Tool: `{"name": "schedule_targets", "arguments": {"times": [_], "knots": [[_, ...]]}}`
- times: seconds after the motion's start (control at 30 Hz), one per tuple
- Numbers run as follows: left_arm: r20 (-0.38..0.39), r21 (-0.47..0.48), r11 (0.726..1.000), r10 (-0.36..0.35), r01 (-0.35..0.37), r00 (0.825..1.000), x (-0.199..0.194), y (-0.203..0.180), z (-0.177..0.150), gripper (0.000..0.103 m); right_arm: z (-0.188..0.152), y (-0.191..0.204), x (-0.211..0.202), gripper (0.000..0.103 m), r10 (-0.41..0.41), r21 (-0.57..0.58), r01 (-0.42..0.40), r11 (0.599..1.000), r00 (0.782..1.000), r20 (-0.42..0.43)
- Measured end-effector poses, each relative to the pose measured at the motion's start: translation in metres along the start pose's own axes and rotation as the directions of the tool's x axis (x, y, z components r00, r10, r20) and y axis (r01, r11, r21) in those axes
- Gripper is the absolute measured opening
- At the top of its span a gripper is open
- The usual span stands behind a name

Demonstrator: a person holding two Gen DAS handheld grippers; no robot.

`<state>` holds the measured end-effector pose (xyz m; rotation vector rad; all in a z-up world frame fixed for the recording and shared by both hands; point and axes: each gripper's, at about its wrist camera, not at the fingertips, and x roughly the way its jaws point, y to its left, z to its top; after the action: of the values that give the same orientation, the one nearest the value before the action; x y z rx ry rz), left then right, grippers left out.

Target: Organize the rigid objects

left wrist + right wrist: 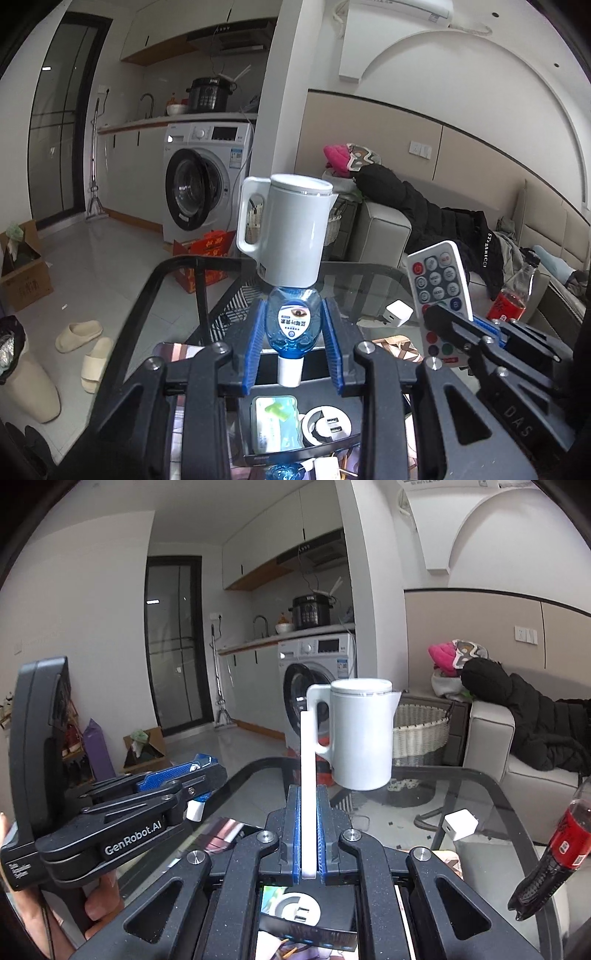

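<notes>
Left gripper (293,343) pinches blue eye-drop bottle (293,317) w/ cap down, above glass table (480,794). Right gripper (308,834) clamps white remote (439,291) edge-on, near white kettle (360,734).

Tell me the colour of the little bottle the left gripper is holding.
Clear blue bottle with a white cap, shown best in the left wrist view.

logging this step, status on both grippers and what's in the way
Left gripper shut on blue eye-drop bottle, cap toward camera. Right gripper shut on white remote, edge-on. White kettle on glass table ahead.
</notes>
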<state>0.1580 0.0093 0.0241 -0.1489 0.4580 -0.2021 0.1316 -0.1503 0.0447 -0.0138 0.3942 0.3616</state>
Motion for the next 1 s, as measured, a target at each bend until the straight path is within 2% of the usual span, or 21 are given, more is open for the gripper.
{"name": "schedule_targets", "arguments": {"times": [0.17,0.47,0.63,0.8,0.9,1.0], "knots": [[-0.099,-0.061,0.998,0.014,-0.02,0.995,0.031,0.008,-0.007,0.029,-0.006,-0.012,0.032,0.006,-0.02,0.046,0.024,0.999,0.996,-0.092],[-0.199,-0.021,0.999,0.043,-0.048,0.979,0.057,0.005,-0.018,0.029,-0.024,-0.019,0.067,0.006,-0.002,0.045,0.012,0.999,0.975,-0.224],[-0.267,-0.006,0.998,0.061,-0.065,0.962,0.067,0.003,-0.026,0.029,-0.034,-0.021,0.082,0.006,0.006,0.044,0.007,0.999,0.952,-0.306],[-0.325,-0.002,0.997,0.071,-0.076,0.943,0.076,0.002,-0.033,0.029,-0.049,-0.025,0.096,0.006,0.031,0.069,-0.004,0.998,0.915,-0.403],[-0.366,0.01,0.997,0.071,-0.073,0.928,0.083,0.001,-0.037,0.029,-0.057,-0.028,0.103,0.006,0.044,0.084,-0.008,0.996,0.894,-0.447],[-0.4,0.014,0.997,0.072,-0.072,0.914,0.089,-0.001,-0.042,0.029,-0.061,-0.03,0.107,0.006,0.058,0.106,-0.009,0.994,0.882,-0.469]]}}
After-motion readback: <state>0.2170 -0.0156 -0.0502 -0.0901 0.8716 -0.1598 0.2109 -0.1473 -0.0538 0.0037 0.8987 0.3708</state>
